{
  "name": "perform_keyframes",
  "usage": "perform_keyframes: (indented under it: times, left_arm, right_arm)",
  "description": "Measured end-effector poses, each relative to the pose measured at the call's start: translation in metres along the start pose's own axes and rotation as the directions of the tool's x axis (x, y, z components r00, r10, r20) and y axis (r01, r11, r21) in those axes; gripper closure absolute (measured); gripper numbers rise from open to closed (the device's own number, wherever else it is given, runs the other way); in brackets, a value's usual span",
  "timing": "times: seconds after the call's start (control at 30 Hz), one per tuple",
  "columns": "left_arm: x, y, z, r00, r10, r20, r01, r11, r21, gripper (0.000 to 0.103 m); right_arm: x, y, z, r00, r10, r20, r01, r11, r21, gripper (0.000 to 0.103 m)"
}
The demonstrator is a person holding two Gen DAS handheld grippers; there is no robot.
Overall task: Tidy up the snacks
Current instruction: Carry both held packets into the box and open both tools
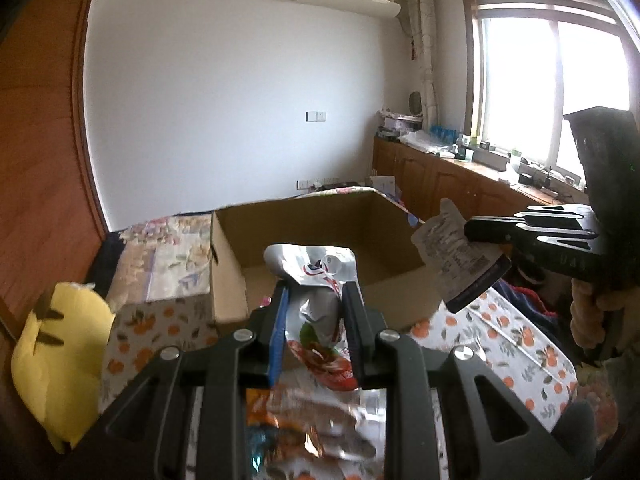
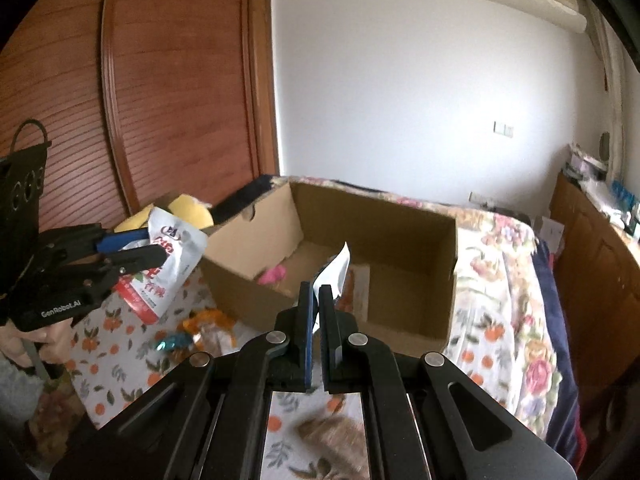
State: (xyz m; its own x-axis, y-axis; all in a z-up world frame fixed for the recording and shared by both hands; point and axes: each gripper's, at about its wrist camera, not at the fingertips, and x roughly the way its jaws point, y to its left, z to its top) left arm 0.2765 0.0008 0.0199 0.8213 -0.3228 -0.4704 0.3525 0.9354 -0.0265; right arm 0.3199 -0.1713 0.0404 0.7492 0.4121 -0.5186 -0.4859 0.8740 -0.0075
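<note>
An open cardboard box (image 1: 320, 220) (image 2: 400, 216) stands on the bed. My left gripper (image 1: 314, 292) (image 2: 132, 248) is shut on a white and red snack pouch (image 1: 316, 280) (image 2: 168, 256), held above the bedspread left of the box. My right gripper (image 2: 316, 292) (image 1: 476, 228) is shut on a white snack packet (image 2: 336, 268) (image 1: 452, 256), seen edge-on, at the box's near right rim. A pink item (image 2: 274, 274) and an orange-white packet (image 2: 356, 284) lie inside the box.
Loose snack wrappers (image 2: 204, 324) (image 1: 304, 420) lie on the orange-print bedspread (image 2: 120, 340) before the box. A yellow plush toy (image 1: 60, 356) (image 2: 188, 208) sits at the left. A wooden wardrobe (image 2: 160, 80) stands behind; wooden cabinets (image 1: 440, 176) line the window wall.
</note>
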Motion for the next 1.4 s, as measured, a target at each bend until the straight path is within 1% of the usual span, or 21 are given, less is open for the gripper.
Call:
perform_keyframes:
  times: [0.17, 0.37, 0.57, 0.77, 1.0, 1.2, 1.27, 1.3, 1.4]
  left_arm:
    - [0.027, -0.001, 0.016, 1.0, 0.004, 0.006, -0.004, 1.0, 0.012, 0.079]
    - [0.067, 0.002, 0.024, 1.0, 0.01, -0.008, -0.01, 1.0, -0.01, 0.079]
    - [0.093, 0.008, 0.028, 0.999, 0.031, -0.024, -0.031, 1.0, -0.006, 0.079]
    - [0.116, 0.014, 0.019, 0.997, 0.029, -0.072, -0.03, 0.999, -0.017, 0.079]
    - [0.13, 0.011, 0.011, 0.993, 0.028, -0.116, -0.03, 0.999, -0.013, 0.078]
    - [0.142, 0.006, 0.009, 0.986, 0.032, -0.162, -0.033, 0.999, -0.006, 0.077]
    - [0.144, 0.008, 0.009, 0.984, 0.037, -0.173, -0.04, 0.999, -0.013, 0.076]
    - [0.145, 0.008, 0.009, 0.983, 0.039, -0.179, -0.043, 0.999, -0.016, 0.074]
    - [0.145, 0.004, 0.011, 0.982, 0.049, -0.185, -0.054, 0.998, -0.02, 0.067]
  right_arm:
    - [0.018, -0.013, 0.014, 1.0, 0.011, 0.018, -0.011, 1.0, 0.005, 0.103]
    - [0.055, -0.028, 0.026, 0.999, 0.021, 0.028, -0.023, 0.999, 0.042, 0.103]
    - [0.092, -0.039, 0.022, 1.0, 0.022, -0.01, -0.021, 0.998, 0.063, 0.103]
    - [0.116, -0.048, 0.008, 0.999, 0.026, -0.045, -0.02, 0.993, 0.118, 0.103]
    - [0.132, -0.044, -0.004, 0.998, 0.021, -0.066, -0.013, 0.992, 0.125, 0.102]
    - [0.138, -0.047, -0.014, 0.997, 0.04, -0.072, -0.029, 0.989, 0.148, 0.102]
    - [0.139, -0.048, -0.016, 0.997, 0.047, -0.067, -0.036, 0.987, 0.155, 0.1]
    - [0.138, -0.048, -0.017, 0.997, 0.051, -0.063, -0.04, 0.987, 0.155, 0.099]
    - [0.137, -0.047, -0.015, 0.996, 0.062, -0.063, -0.051, 0.987, 0.153, 0.099]
